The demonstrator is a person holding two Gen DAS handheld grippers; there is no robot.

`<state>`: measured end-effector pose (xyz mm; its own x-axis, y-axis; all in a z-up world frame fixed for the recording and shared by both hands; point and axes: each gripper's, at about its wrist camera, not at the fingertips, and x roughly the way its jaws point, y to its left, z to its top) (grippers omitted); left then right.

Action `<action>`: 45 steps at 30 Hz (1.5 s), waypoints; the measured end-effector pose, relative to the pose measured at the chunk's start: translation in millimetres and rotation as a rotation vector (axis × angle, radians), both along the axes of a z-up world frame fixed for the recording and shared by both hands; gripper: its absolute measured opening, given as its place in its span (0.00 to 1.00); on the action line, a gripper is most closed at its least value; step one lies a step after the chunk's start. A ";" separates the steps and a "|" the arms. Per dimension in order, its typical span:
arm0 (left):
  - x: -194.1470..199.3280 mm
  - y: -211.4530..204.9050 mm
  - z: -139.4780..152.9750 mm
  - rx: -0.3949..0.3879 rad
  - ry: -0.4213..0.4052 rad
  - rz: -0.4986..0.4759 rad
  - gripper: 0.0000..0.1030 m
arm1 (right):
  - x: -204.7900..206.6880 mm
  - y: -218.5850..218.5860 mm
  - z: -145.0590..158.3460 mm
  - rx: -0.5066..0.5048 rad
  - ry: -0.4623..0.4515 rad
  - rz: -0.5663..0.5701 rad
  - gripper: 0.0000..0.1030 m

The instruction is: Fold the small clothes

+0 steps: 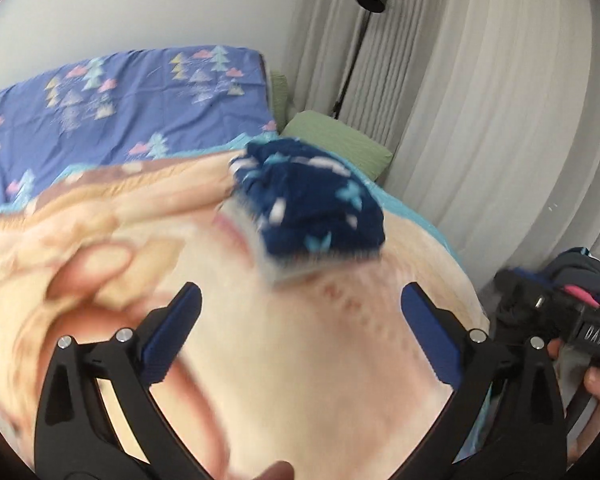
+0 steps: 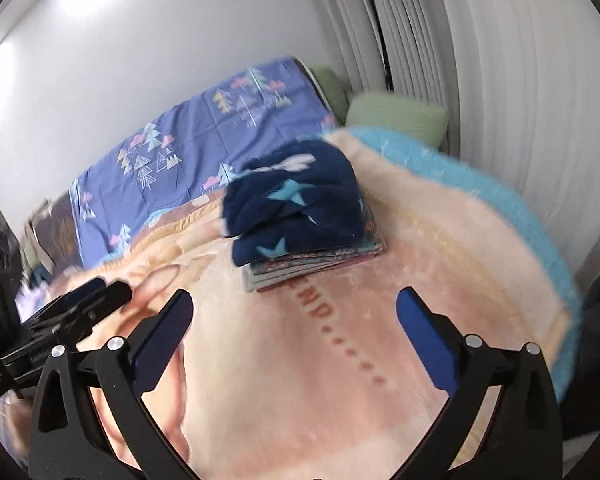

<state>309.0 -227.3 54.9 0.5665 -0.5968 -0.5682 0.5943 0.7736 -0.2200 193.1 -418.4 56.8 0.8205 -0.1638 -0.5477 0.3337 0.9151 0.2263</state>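
Both left tongs (image 1: 302, 312) and right tongs (image 2: 294, 320) gape wide, empty; the navy garment (image 2: 296, 208) tops the folded stack (image 2: 316, 266) ahead, mid-bed (image 2: 440, 248).

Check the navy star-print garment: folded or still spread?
Folded: navy garment sits as a compact bundle atop the stack of folded clothes.
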 end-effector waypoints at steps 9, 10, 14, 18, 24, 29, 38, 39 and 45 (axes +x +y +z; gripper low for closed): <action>-115.8 93.9 20.2 0.030 -0.121 0.113 0.98 | -94.1 100.6 20.0 -0.125 -0.067 0.023 0.99; -125.9 97.1 23.7 0.040 -0.143 0.119 0.98 | -104.5 109.9 19.5 -0.128 -0.080 0.028 0.99; -160.3 98.5 32.2 0.066 -0.200 0.048 0.98 | -122.5 126.8 14.0 -0.127 -0.069 0.032 0.99; -173.5 97.7 35.0 0.076 -0.213 0.061 0.98 | -136.5 130.4 9.7 -0.123 -0.071 0.026 0.99; -184.3 95.1 34.4 0.097 -0.249 0.106 0.98 | -146.8 124.3 6.0 -0.074 -0.077 0.030 0.99; -183.1 90.6 29.1 0.113 -0.231 0.113 0.98 | -145.8 127.4 3.0 -0.068 -0.070 0.051 0.99; -184.3 84.4 25.9 0.127 -0.229 0.121 0.98 | -142.8 122.6 -2.0 -0.034 -0.066 0.064 0.99; -184.6 83.6 25.8 0.130 -0.230 0.119 0.98 | -142.8 122.7 -1.8 -0.033 -0.067 0.063 0.99; -185.0 81.0 26.1 0.131 -0.224 0.120 0.98 | -143.5 121.6 -1.3 -0.028 -0.070 0.062 0.99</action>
<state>123.9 -146.2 81.0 0.7486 -0.4482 -0.4886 0.5196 0.8543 0.0125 49.6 -296.8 55.6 0.8656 -0.1263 -0.4846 0.2609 0.9397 0.2211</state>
